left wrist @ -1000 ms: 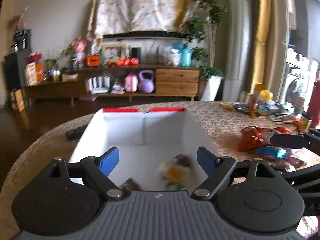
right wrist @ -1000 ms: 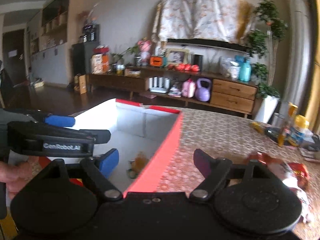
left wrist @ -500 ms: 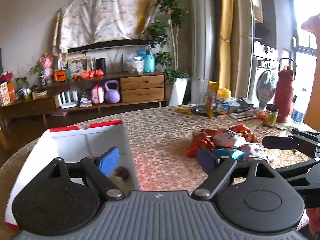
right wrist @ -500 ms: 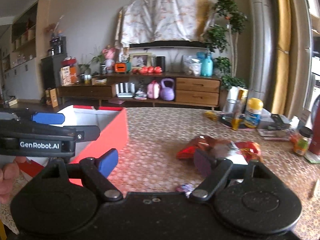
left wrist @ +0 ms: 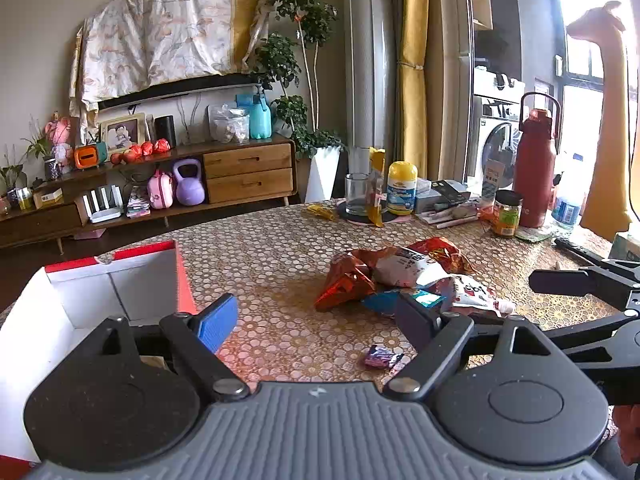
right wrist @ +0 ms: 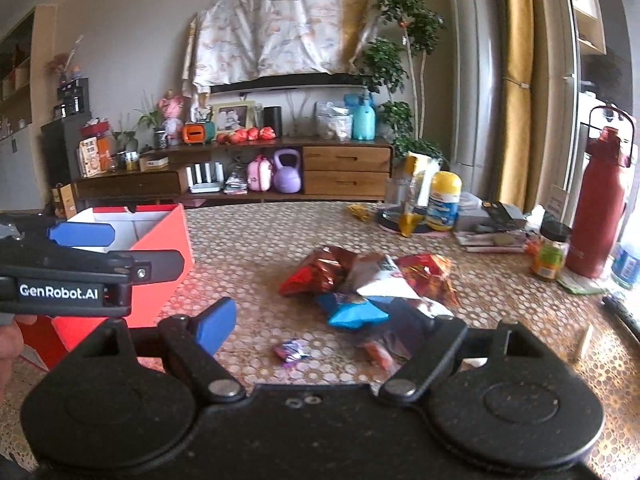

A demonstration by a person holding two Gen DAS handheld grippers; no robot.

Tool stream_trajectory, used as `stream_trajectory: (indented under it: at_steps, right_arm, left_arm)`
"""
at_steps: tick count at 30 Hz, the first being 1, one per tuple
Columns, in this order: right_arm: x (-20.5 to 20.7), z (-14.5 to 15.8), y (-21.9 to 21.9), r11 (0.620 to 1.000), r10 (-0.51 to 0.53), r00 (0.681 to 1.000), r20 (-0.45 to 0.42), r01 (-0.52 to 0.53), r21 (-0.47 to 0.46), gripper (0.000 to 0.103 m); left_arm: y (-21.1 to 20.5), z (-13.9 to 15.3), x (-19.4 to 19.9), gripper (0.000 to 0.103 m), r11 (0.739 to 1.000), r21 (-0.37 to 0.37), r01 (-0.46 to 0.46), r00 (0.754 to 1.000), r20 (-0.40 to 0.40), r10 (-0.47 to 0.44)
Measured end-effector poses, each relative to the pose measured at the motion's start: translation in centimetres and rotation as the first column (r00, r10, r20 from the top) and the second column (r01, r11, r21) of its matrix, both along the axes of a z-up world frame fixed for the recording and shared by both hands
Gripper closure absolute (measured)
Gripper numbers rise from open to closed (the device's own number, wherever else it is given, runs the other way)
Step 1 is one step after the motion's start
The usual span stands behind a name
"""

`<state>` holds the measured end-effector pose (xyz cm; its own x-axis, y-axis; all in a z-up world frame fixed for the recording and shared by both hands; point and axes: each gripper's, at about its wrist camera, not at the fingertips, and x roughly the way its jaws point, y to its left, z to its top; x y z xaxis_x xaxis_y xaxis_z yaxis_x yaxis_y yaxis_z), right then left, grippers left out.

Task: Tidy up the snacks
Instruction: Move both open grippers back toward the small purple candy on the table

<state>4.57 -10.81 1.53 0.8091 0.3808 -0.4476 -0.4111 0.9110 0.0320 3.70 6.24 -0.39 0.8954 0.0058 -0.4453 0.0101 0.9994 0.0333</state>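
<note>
A pile of snack packets [left wrist: 400, 270] in red, white and blue foil lies mid-table, ahead and slightly right of my left gripper [left wrist: 316, 322]. That gripper is open with nothing between its fingers. A small purple candy [left wrist: 382, 358] lies just before it. The red box [left wrist: 112, 292] with a white inside stands at the left. My right gripper [right wrist: 312, 326] is also open and empty, facing the same pile [right wrist: 368, 276], with a blue packet [right wrist: 352, 312] and the purple candy [right wrist: 292, 350] close in front. The box [right wrist: 160, 236] is at its left.
At the table's back right stand a glass [left wrist: 356, 194], a yellow-lidded bottle [left wrist: 401, 188], a jar [left wrist: 506, 214], a tall red flask [left wrist: 534, 168] and some papers. Beyond the table are a wooden sideboard [left wrist: 248, 172] and potted plants. A hand shows at the right wrist view's left edge.
Both grippers have swung right, away from over the box toward the snack pile. The box has slid to the left edge of both views. Both jaws stay wide apart.
</note>
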Motion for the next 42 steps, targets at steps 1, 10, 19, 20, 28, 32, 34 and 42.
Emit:
stream_trajectory:
  at_steps: [1, 10, 19, 20, 28, 32, 34, 42]
  right_arm:
    - [0.0, -0.2, -0.3, 1.0, -0.007, 1.0, -0.002, 0.007, -0.001, 0.02]
    - [1.0, -1.9, -2.9, 0.997, -0.077, 0.996, -0.041, 0.077, -0.001, 0.019]
    - [2.6, -3.5, -4.3, 0.994, -0.111, 0.99, -0.084, 0.111, -0.008, 0.019]
    - [2.9, -3.7, -4.4, 0.993, -0.115, 0.989, -0.091, 0.115, -0.009, 0.019]
    - [5.2, -5.6, -4.4, 0.992, -0.127, 0.982, -0.14, 0.126, -0.018, 0.02]
    - [6.5, -6.6, -4.0, 0.993, -0.119, 0.978, -0.171, 0.118, -0.019, 0.023]
    - [7.0, -7.0, -3.8, 0.993, -0.114, 0.977, -0.181, 0.113, -0.016, 0.024]
    - [8.8, -7.6, -2.5, 0.996, -0.09, 0.976, -0.2, 0.088, -0.018, 0.035]
  left_arm:
    - [-0.2, -0.2, 0.2, 0.017, 1.0, 0.003, 0.001, 1.0, -0.002, -0.001]
    - [-2.3, -2.3, 1.9, 0.016, 0.999, 0.019, 0.049, 0.997, -0.063, -0.048]
    - [-3.5, -4.8, 4.0, 0.016, 0.995, 0.039, 0.096, 0.988, -0.128, -0.09]
    - [-3.7, -5.2, 4.4, 0.016, 0.994, 0.043, 0.105, 0.986, -0.137, -0.098]
    - [-3.9, -7.9, 7.1, 0.016, 0.992, 0.05, 0.12, 0.975, -0.196, -0.107]
    - [-3.9, -9.3, 8.3, 0.016, 0.988, 0.055, 0.143, 0.965, -0.228, -0.127]
    - [-3.9, -9.8, 8.7, 0.016, 0.988, 0.045, 0.15, 0.965, -0.226, -0.136]
    - [-4.2, -11.1, 10.3, 0.016, 0.983, 0.031, 0.182, 0.957, -0.237, -0.169]
